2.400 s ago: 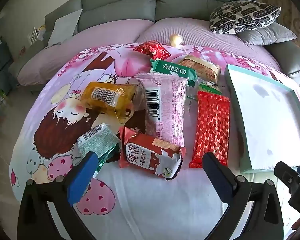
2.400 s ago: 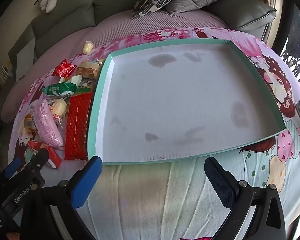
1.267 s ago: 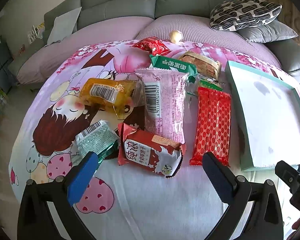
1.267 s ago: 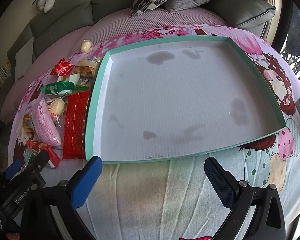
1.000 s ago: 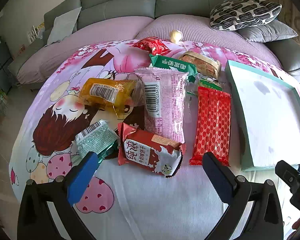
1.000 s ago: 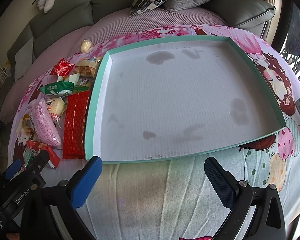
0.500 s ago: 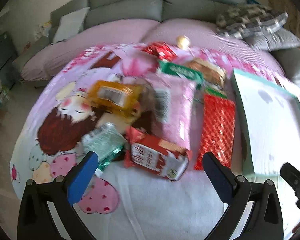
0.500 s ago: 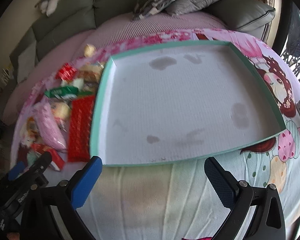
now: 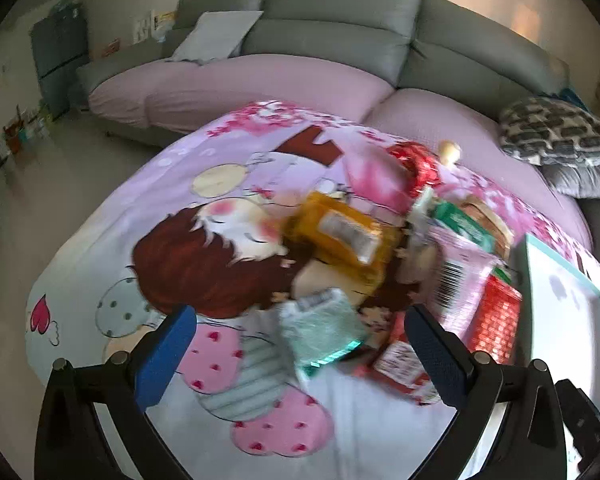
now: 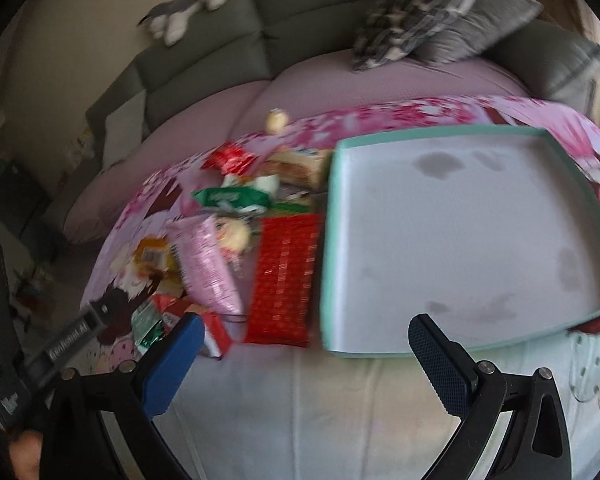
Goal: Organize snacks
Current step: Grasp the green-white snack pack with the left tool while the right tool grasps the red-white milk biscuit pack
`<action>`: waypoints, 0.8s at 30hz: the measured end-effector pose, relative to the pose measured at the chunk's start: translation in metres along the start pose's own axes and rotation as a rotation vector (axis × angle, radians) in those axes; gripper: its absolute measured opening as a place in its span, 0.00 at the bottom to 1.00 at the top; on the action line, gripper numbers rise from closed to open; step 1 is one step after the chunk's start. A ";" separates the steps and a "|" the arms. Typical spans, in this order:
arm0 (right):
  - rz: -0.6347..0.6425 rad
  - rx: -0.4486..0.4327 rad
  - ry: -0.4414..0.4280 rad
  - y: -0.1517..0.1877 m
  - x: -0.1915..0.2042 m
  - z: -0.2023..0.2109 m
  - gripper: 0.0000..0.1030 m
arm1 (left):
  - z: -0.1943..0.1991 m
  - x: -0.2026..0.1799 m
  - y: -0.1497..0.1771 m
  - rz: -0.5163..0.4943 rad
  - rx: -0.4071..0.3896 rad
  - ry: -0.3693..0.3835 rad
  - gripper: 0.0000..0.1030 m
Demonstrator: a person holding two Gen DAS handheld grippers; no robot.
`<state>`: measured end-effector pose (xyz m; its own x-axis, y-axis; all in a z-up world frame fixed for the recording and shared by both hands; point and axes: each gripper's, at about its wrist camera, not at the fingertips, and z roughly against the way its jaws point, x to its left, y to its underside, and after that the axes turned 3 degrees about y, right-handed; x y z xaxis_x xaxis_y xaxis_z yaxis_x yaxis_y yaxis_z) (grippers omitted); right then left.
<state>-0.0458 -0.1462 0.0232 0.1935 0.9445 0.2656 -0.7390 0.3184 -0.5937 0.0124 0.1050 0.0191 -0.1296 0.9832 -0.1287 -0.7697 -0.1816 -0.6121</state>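
Several snack packets lie in a heap on a cartoon-print cloth. My left gripper (image 9: 300, 356) is open and low over the heap's near edge, with a pale green packet (image 9: 320, 330) between its fingers but apart from them. Behind it lie a yellow packet (image 9: 340, 236), a pink packet (image 9: 456, 280), a red patterned packet (image 9: 494, 322) and a red-and-white packet (image 9: 400, 364). My right gripper (image 10: 306, 364) is open and empty above bare cloth. In front of it are the red patterned packet (image 10: 286, 276) and the near-left corner of a shallow teal-rimmed tray (image 10: 328, 240).
A grey sofa (image 9: 340, 36) with pink cushions curves behind the table. A patterned pillow (image 9: 556, 132) lies at the right. A small round sweet (image 10: 277, 120) sits at the cloth's far edge. The left gripper's body (image 10: 72, 336) shows at the lower left of the right wrist view.
Both views have swung left and are blurred by motion. My left gripper has moved left and forward, bringing the pale green packet between its fingers. The right wrist view now takes in the snacks as well as the tray.
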 end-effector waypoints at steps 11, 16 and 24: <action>0.168 0.084 -0.056 0.016 0.075 -0.046 1.00 | -0.036 0.024 0.004 0.015 0.135 0.028 1.00; 0.214 0.114 -0.030 0.024 0.089 -0.064 1.00 | -0.051 0.026 0.001 0.013 0.189 0.044 1.00; 0.246 0.094 -0.044 0.025 0.102 -0.077 0.89 | -0.067 0.016 -0.004 -0.075 0.248 0.078 1.00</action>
<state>0.0049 -0.0361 -0.0232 -0.0261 0.9873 0.1566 -0.8175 0.0690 -0.5717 0.0552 0.1198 -0.0332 -0.0253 0.9874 -0.1561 -0.9061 -0.0886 -0.4136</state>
